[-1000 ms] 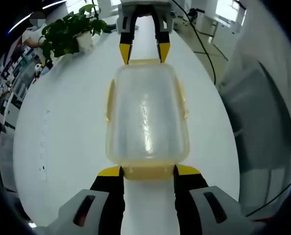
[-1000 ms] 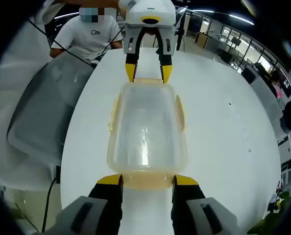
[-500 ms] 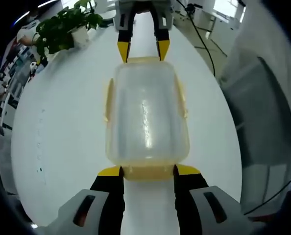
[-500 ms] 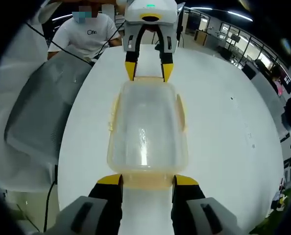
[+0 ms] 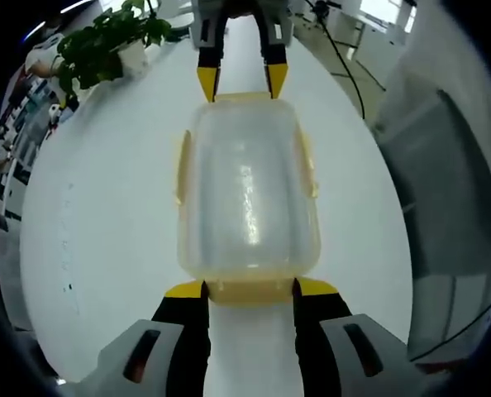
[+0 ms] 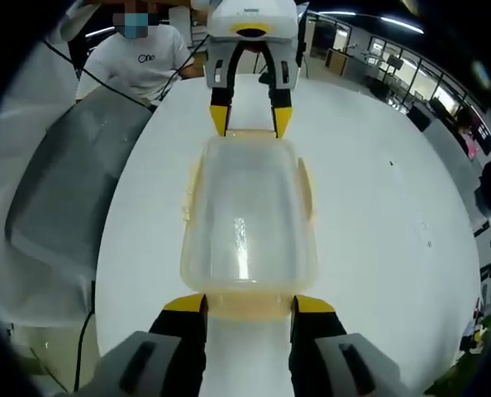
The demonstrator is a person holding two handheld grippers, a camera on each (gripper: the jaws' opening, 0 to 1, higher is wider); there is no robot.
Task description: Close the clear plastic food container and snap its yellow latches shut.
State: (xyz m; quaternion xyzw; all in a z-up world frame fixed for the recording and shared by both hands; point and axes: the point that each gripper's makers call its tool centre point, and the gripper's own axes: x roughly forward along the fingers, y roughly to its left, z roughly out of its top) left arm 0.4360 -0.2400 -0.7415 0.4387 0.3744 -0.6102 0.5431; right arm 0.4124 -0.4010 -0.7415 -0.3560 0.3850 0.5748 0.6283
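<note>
The clear plastic container point(image 5: 247, 198) lies with its lid on, lengthwise on the white table point(image 5: 105, 248). Yellow side latches point(image 5: 182, 169) stand out a little from its long sides. My left gripper point(image 5: 250, 288) is open, its jaws flanking the near yellow end latch point(image 5: 250, 294). From the far end my right gripper point(image 5: 239, 83) points at the opposite latch. In the right gripper view the container point(image 6: 247, 215) runs away from my right gripper point(image 6: 248, 302), which is open around its end latch point(image 6: 248, 308). The left gripper point(image 6: 250, 124) sits at the far end.
A potted plant point(image 5: 105, 45) stands at the table's far left in the left gripper view. A grey chair back point(image 6: 72, 182) borders the table, and a person in a white shirt point(image 6: 146, 62) sits behind it. Cables point(image 5: 345, 58) trail near the table edge.
Both views have shifted slightly with the hands. The container and both grippers keep their places at its two ends.
</note>
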